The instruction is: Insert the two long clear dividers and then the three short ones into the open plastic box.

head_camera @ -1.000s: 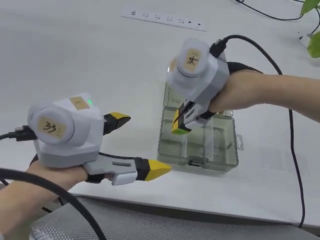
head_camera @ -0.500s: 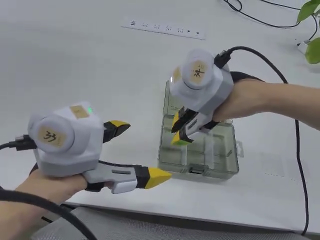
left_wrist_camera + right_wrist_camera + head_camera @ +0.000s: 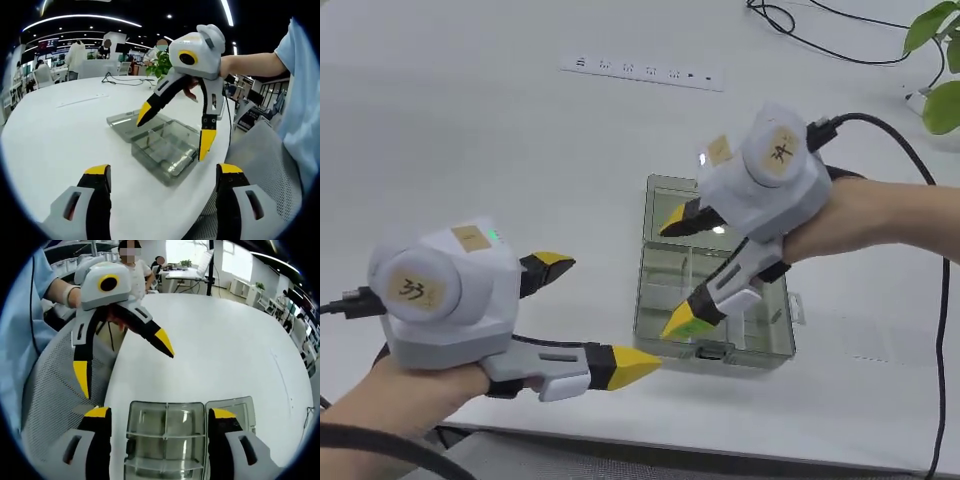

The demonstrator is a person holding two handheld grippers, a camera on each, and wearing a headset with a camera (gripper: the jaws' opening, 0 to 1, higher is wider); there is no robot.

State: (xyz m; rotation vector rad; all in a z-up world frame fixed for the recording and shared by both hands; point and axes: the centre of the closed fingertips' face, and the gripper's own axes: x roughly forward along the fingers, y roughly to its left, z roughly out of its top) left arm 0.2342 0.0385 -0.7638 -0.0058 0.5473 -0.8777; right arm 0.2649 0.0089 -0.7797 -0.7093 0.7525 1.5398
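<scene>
Workbench (image 3: 470, 140): right tool (image 3: 672, 275) newly wide-jawed

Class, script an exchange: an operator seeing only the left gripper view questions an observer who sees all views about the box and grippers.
Operator: Is anything seated inside yet?
Observer: Yes; the right gripper view looks into the plastic box, where clear dividers cross it into compartments.
Operator: And on top of my own housing?
Observer: The head view shows a green light glowing atop the left gripper.

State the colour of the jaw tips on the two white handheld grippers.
Yellow on left gripper and right gripper; clearest in head view.
</scene>
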